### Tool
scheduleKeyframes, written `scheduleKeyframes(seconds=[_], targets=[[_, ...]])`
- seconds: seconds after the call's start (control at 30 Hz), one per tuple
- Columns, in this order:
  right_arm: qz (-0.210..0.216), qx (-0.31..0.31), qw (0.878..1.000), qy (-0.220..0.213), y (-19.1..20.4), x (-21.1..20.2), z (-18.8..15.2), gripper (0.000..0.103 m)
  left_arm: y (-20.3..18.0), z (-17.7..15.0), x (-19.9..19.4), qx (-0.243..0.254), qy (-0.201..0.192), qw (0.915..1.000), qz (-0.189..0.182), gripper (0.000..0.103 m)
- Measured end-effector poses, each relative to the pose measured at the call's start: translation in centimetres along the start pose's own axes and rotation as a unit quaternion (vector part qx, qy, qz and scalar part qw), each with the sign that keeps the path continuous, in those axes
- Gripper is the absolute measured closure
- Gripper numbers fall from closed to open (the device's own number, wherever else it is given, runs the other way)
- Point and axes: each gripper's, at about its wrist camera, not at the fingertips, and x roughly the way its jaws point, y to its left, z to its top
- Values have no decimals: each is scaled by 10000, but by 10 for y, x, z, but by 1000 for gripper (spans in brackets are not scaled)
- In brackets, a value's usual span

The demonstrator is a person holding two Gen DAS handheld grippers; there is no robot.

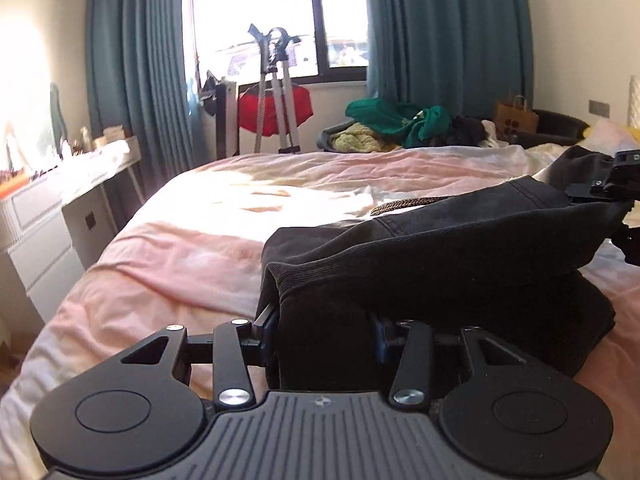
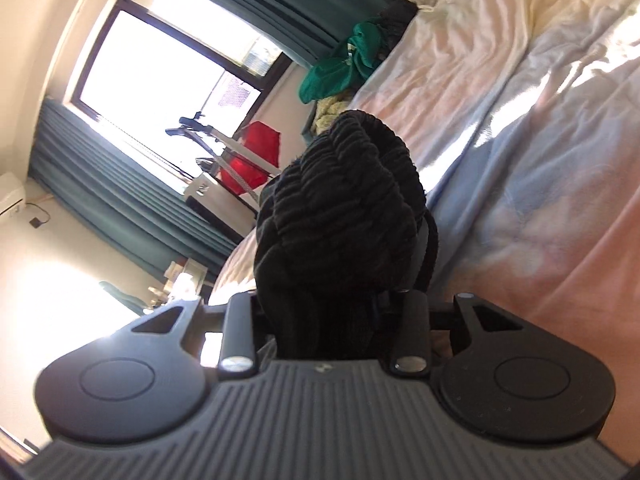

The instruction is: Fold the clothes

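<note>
- Jaws of the left gripper [image 1: 324, 334] are clamped on a ribbed edge of the black garment [image 1: 440, 248]
- Jaws of the right gripper [image 2: 340, 312] pinch its gathered, ribbed band, with the tool rolled sideways
- Garment hangs stretched between both, over a doubled-up layer on the bed [image 1: 180, 264]: folding looks midway
- Clothes pile [image 1: 400, 124] beyond looks unfolded, so more seems left

Hard daylight pours through the blown-out, dark-framed window [image 1: 256, 20], glaring on the pink rumpled bedsheet [image 1: 208, 208]. Fisheye bending curves the edges; the right-wrist view is tilted sideways.
</note>
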Motion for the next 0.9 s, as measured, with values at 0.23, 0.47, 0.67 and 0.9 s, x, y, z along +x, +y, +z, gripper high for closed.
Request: scheduleKeyframes(seconds=[0.23, 0.47, 0.67, 0.9], targets=[[-284, -414, 9986, 140, 13, 0, -8, 64, 27, -8, -9, -879, 253, 9958, 15, 56], [-1362, 22, 9875, 787, -22, 8, -17, 47, 21, -12, -8, -736, 213, 9971, 34, 55], [-1457, -9, 9865, 743, -17, 3, -19, 40, 1, -8, -25, 376, -291, 9987, 203, 42], [-1431, 74, 9854, 922, -16, 5, -19, 23, -18, -8, -28, 1084, -560, 9924, 185, 24]])
